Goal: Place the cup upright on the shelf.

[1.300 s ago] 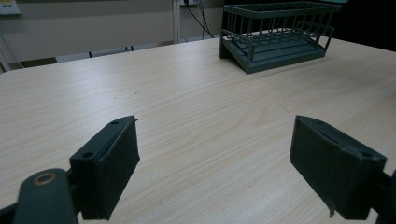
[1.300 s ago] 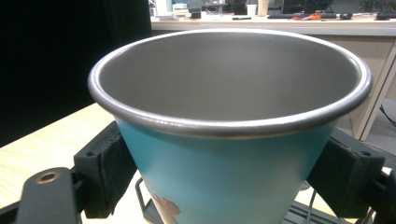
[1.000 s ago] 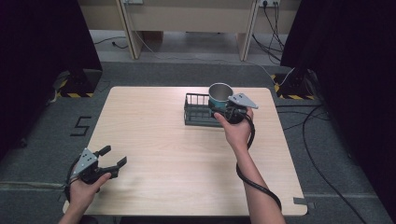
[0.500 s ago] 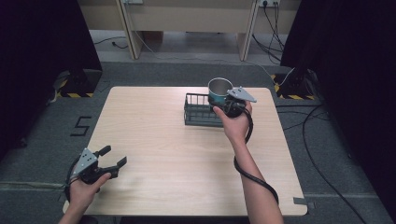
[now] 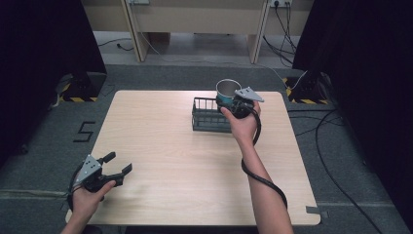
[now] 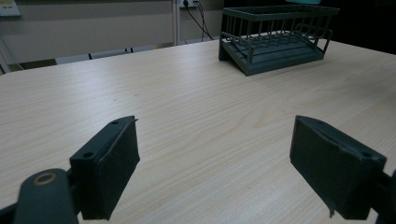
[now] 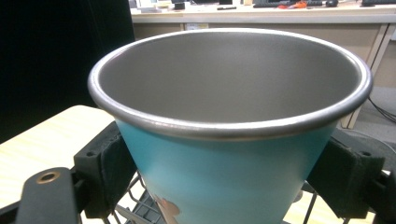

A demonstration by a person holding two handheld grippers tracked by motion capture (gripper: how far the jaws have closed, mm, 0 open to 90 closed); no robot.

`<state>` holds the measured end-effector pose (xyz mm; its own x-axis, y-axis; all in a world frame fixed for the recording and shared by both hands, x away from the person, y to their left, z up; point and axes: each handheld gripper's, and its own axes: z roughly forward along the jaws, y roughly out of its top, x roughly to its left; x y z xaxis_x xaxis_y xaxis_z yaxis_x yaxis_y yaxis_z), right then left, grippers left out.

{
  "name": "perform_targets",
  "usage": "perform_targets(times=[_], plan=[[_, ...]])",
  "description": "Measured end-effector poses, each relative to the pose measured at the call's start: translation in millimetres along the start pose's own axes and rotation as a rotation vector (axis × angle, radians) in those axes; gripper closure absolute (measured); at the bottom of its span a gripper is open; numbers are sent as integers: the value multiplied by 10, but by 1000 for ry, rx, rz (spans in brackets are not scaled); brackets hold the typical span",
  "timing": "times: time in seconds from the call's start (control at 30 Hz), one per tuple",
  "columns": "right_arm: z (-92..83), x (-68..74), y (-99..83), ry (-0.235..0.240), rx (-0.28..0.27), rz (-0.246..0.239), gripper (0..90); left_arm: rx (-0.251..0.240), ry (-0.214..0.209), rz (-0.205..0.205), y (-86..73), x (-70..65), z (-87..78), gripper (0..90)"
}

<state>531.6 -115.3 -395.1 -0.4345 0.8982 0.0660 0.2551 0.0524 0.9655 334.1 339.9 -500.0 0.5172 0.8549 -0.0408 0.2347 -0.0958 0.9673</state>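
A teal cup (image 5: 227,91) with a grey metal inside is held upright over the right end of a dark wire rack (image 5: 210,116) at the table's far middle. My right gripper (image 5: 233,103) is shut on the cup. In the right gripper view the cup (image 7: 233,154) sits between both pads, with rack wires (image 7: 140,210) below it. My left gripper (image 5: 116,166) is open near the table's front left corner, with nothing in it. In the left gripper view the jaws stand wide apart above bare wood, and the rack (image 6: 275,39) is far ahead.
The light wooden table (image 5: 165,161) stands on grey carpet. Desk legs (image 5: 134,27) and cables (image 5: 336,126) lie beyond and to the right of the table. A black cable trails from the right gripper along the forearm (image 5: 260,178).
The right gripper has carried the cup slightly farther back and up over the rack's right end. The left gripper has stayed where it was, open.
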Motion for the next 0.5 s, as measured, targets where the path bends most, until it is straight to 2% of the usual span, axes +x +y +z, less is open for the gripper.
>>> perform_targets(times=[0.2, 0.5], plan=[[94, -32, -63, -15, 28, 14, 174, -6, -2, 0, 4, -2, -1, 150], [146, -41, -74, -22, 29, 28, 174, -8, -1, -1, 5, -4, -2, 150]])
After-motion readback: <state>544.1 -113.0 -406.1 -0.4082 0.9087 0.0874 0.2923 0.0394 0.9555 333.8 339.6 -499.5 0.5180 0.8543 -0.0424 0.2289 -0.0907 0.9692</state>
